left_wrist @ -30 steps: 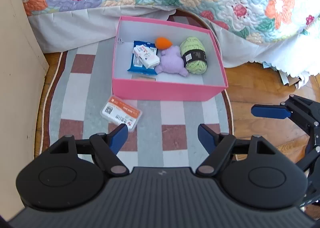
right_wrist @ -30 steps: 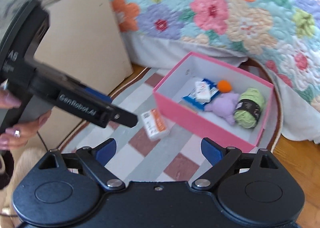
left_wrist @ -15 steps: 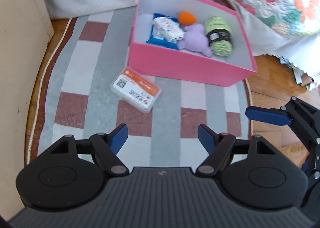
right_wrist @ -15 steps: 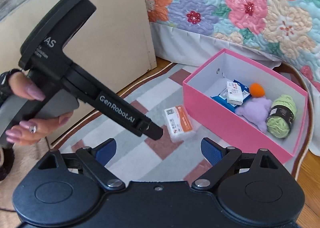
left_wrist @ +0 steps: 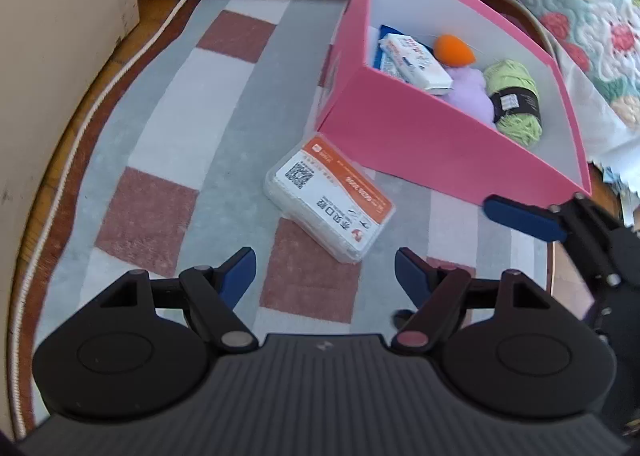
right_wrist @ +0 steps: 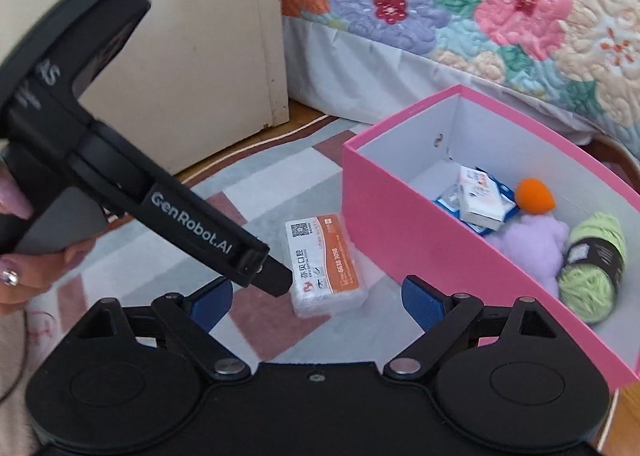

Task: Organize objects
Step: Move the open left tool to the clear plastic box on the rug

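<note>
Pink box (left_wrist: 436,144) sits on the checked rug (left_wrist: 168,144), open top. Inside, left to right: blue packet (right_wrist: 448,202) with a white packet (right_wrist: 480,202) on it, orange ball (left_wrist: 454,50), purple plush (right_wrist: 532,242), green yarn skein (left_wrist: 514,100). Loose orange-and-white pack (left_wrist: 330,198) lies flat on the rug just outside the box's near-left corner, a narrow gap between them.

Left gripper (left_wrist: 324,270) angled steeply down, jaws apart, empty, pack just ahead of the tips. Right gripper (right_wrist: 316,294) also angled down, jaws wide, empty.

Beige cabinet (right_wrist: 192,56) bounds the left; bed quilt (right_wrist: 480,8) overhangs behind the box. Open rug left of the pack.
</note>
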Available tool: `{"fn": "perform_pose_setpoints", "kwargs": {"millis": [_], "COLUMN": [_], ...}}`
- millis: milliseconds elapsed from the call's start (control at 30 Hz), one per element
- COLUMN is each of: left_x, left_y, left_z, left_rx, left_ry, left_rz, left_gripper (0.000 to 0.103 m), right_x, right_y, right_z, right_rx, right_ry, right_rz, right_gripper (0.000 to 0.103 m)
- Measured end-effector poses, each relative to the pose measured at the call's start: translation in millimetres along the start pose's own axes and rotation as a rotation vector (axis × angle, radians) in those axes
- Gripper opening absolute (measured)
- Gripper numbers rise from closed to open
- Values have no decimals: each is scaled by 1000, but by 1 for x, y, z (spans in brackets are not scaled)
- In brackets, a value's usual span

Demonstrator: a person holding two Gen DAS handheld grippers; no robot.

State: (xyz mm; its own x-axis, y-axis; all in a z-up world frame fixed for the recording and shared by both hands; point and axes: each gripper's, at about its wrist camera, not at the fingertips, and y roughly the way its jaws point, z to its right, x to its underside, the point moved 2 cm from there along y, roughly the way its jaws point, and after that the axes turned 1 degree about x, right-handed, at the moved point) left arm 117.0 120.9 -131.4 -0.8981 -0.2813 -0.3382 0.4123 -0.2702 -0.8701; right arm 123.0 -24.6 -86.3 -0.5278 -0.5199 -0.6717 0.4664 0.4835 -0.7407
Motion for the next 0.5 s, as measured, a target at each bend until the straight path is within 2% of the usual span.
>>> {"fn": "perform_pose_setpoints", "kwargs": {"millis": [267, 367, 433, 467, 500], "left_x": [-9, -12, -14, -14, -14], "left_y": [15, 19, 23, 25, 28], "left_z": [-19, -26, -30, -33, -36], "left_rx": [48, 75, 80, 86, 96], "left_ry": [-53, -82, -97, -110, -127], "left_rz": [31, 43, 51, 51, 50], "left_gripper": [73, 72, 68, 67, 64], "right_x": [9, 9, 9, 8, 8], "right_y": [45, 60, 71, 75, 78], "right_z": [-4, -6, -6, -4, -3], "right_rx": [34, 61, 74, 75, 65], "right_ry": [-21, -67, -107, -120, -121], "right_rz": [-24, -33, -51, -61, -71], "right_gripper": [94, 94, 93, 90, 81]}}
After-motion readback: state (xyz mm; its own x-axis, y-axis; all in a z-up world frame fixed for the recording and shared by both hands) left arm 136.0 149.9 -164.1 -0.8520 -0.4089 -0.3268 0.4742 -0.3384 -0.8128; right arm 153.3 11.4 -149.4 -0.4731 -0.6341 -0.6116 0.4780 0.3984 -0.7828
